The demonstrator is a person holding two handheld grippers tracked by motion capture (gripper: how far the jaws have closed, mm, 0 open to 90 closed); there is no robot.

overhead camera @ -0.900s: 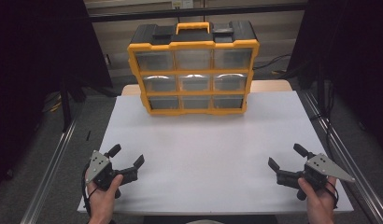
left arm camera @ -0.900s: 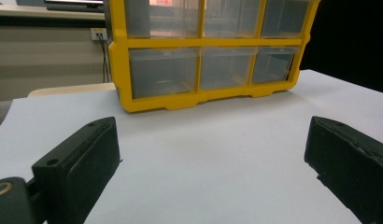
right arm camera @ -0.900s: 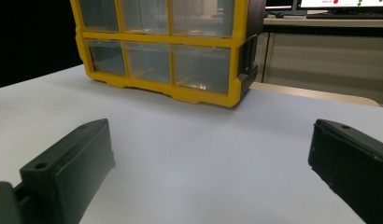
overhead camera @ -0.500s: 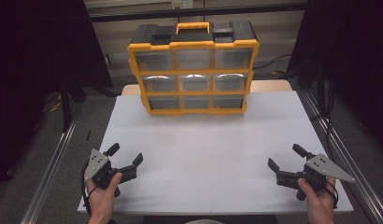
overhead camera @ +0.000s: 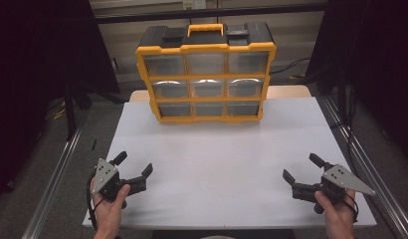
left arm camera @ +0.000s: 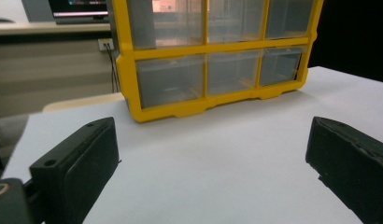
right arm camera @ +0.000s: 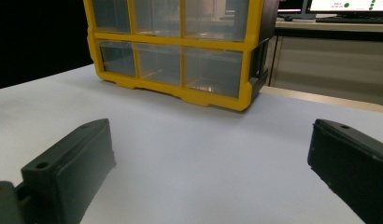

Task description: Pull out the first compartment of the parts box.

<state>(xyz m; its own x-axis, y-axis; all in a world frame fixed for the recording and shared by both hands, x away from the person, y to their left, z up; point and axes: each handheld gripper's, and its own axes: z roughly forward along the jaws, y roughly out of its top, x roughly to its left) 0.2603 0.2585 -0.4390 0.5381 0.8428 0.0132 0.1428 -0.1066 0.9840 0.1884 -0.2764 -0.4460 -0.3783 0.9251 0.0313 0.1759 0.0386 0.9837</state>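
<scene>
A yellow and black drawer cabinet (overhead camera: 206, 74) with clear drawers in three rows stands at the far middle of the white table (overhead camera: 217, 164). My left gripper (overhead camera: 134, 164) rests near the front left corner, jaws wide apart and nothing between them. My right gripper (overhead camera: 303, 167) sits near the front right corner, open too and holding nothing. Both point toward the cabinet. From the left gripper view the cabinet (left arm camera: 213, 56) rises beyond the open jaws, and in the right gripper view the cabinet (right arm camera: 180, 51) stands likewise ahead.
Metal rails (overhead camera: 52, 174) run along both table sides, with dark floor beyond. A wooden edge (overhead camera: 286, 92) shows behind the cabinet. Cables (overhead camera: 291, 64) lie at the back right. Bare white table stretches between the grippers and the cabinet.
The left gripper has shifted slightly, its jaws turning a little toward the table's middle. The right gripper has stayed put.
</scene>
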